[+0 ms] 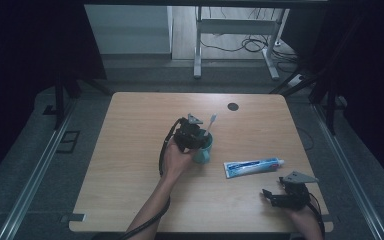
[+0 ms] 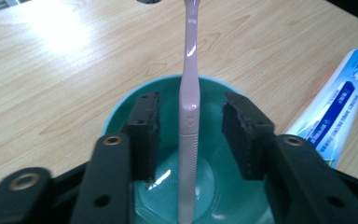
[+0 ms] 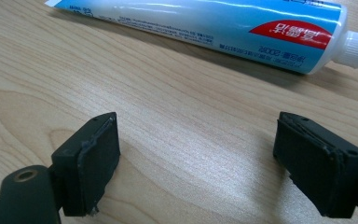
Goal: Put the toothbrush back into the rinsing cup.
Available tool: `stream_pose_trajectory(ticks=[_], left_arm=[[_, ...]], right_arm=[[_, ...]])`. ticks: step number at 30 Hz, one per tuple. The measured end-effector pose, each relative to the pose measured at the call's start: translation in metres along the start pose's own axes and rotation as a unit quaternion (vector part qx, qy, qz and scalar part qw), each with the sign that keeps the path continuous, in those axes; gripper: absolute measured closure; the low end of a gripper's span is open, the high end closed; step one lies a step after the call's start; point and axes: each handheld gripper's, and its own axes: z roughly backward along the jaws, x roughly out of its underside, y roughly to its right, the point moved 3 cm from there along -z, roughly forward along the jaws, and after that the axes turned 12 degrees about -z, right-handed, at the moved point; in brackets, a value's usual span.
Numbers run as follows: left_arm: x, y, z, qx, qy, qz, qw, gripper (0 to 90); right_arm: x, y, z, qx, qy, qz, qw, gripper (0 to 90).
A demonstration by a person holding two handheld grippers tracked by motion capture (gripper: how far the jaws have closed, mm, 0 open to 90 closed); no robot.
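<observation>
Jaws of the left gripper (image 2: pixel 189 135) stand spread around a pink toothbrush (image 2: pixel 189 116) in a teal cup (image 2: pixel 121 109), untouching; the right gripper (image 3: pixel 198 163) rests spread before the toothpaste tube (image 3: pixel 205 23), lettering unreadable.

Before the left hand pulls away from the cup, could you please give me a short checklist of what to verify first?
1. Toothbrush stands in the teal cup, handle end down, head up: ok.
2. Left gripper pads clear of the handle, a gap on each side: ok.
3. Cup upright on the table: ok.
4. Toothbrush will stay put once the gripper lifts; it leans on the rim, but how firmly: cannot tell.
5. Right gripper open, nothing between its jaws, near the toothpaste tube: ok.
6. Toothpaste tube lying flat, cap on, apart from the cup: ok.
</observation>
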Motion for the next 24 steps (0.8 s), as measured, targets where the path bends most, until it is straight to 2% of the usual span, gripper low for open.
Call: stream_pose_trajectory(ticks=[2, 7, 9, 18, 19, 24], left_arm=[[-0.001, -0.001, 0.004, -0.001, 0.003, 0.000, 1.0000, 51.9], [-0.003, -0.001, 0.015, 0.014, 0.009, -0.002, 0.9999, 42.9], [-0.004, 0.000, 0.020, 0.024, 0.000, -0.008, 0.9997, 30.9], [-0.002, 0.004, 0.036, 0.024, 0.008, -0.020, 0.9995, 18.5], [-0.002, 0.004, 0.038, 0.023, 0.008, -0.020, 0.9995, 14.9], [0.002, 0.007, 0.048, 0.019, 0.012, -0.030, 0.9993, 11.3]], right_arm=[[0.000, 0.000, 0.000, 0.000, 0.000, 0.000, 1.0000, 14.0], [0.000, 0.000, 0.000, 0.000, 0.000, 0.000, 1.0000, 14.1], [0.000, 0.000, 0.000, 0.000, 0.000, 0.000, 1.0000, 14.1], [0.000, 0.000, 0.000, 0.000, 0.000, 0.001, 1.0000, 14.1], [0.000, 0.000, 0.000, 0.000, 0.000, 0.001, 1.0000, 14.0], [0.000, 0.000, 0.000, 0.000, 0.000, 0.001, 1.0000, 14.1]])
